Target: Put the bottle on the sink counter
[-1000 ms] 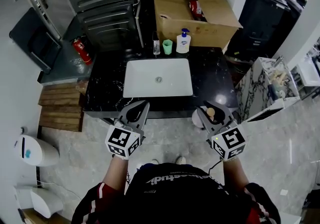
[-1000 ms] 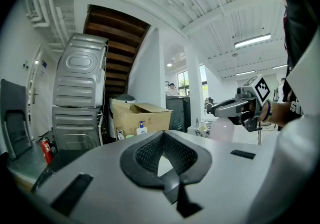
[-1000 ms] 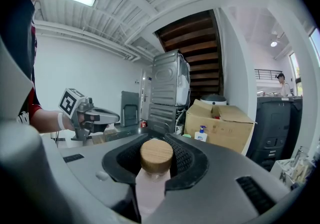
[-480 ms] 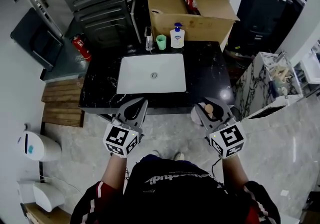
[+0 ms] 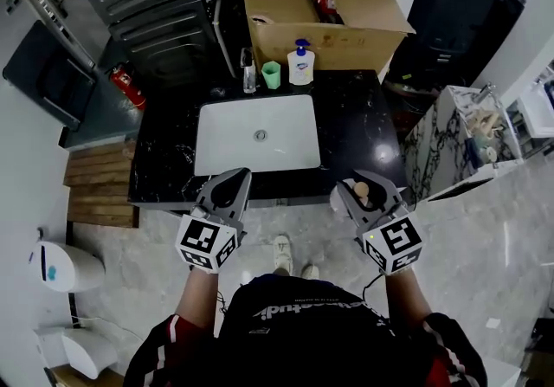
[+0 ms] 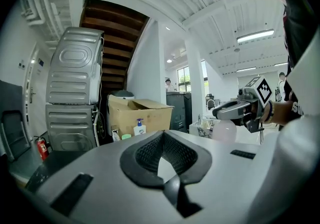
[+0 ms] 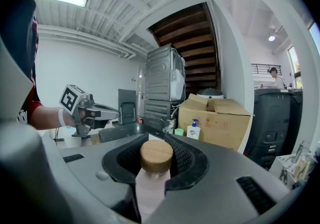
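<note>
A pale pink bottle point(image 7: 150, 188) with a round wooden cap point(image 5: 362, 192) stands upright between the jaws of my right gripper point(image 5: 365, 188), which is shut on its neck. That gripper hovers just in front of the near edge of the black sink counter point(image 5: 357, 130), at its right part. From the left gripper view the bottle point(image 6: 224, 132) shows hanging under the right gripper point(image 6: 239, 110). My left gripper point(image 5: 232, 182) is held level with it, before the white basin point(image 5: 260, 134), its pads together with nothing in them.
At the counter's back stand a soap dispenser point(image 5: 300, 65), a green cup point(image 5: 271, 75) and a faucet point(image 5: 249, 72). Behind them is an open cardboard box point(image 5: 320, 4). A marble-topped stand point(image 5: 459, 147) is to the right, a red fire extinguisher point(image 5: 126, 87) and wooden pallet point(image 5: 99, 195) to the left.
The counter and basin have drifted left and slightly down in the head view as the person shifts. Both grippers keep their pose, and the bottle stays in the right one.
</note>
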